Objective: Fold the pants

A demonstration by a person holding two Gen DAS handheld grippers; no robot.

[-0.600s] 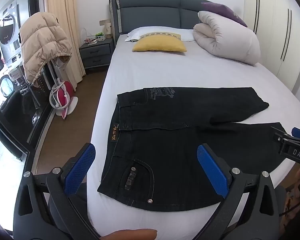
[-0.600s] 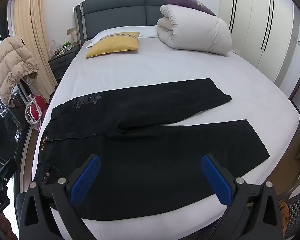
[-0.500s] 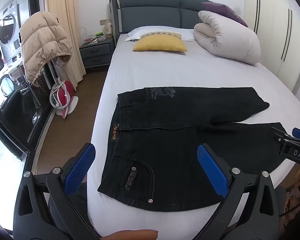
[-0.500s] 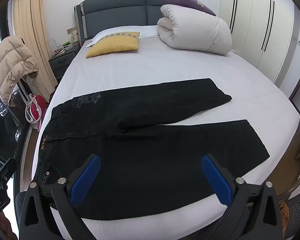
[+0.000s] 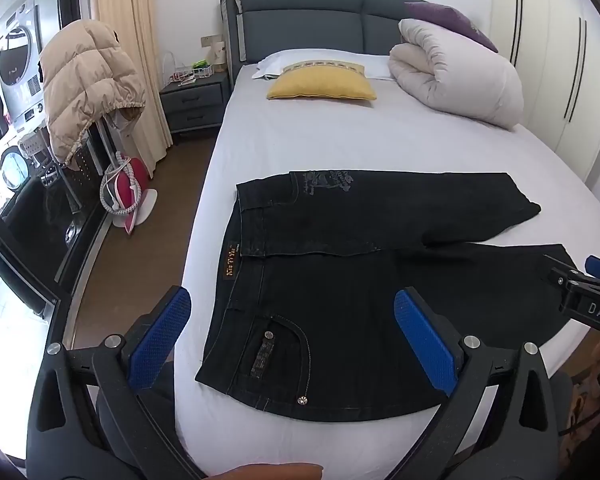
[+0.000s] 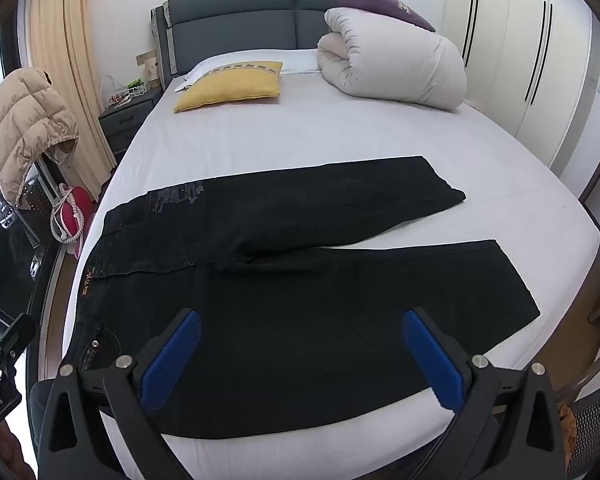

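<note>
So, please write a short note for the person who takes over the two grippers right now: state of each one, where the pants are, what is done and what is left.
Left gripper: open, holds nothing, above the waist end of the pants.
Right gripper: open, holds nothing, above the near leg.
Pants: black, spread flat on the white bed, waistband to the left, the two legs running to the right and a little apart at the hems.
Done: pants laid out; no fold shows yet.
Left: probably bring one leg over the other, then fold along the length.
Yellow pillow and rolled duvet lie near the headboard, away from the pants.
</note>
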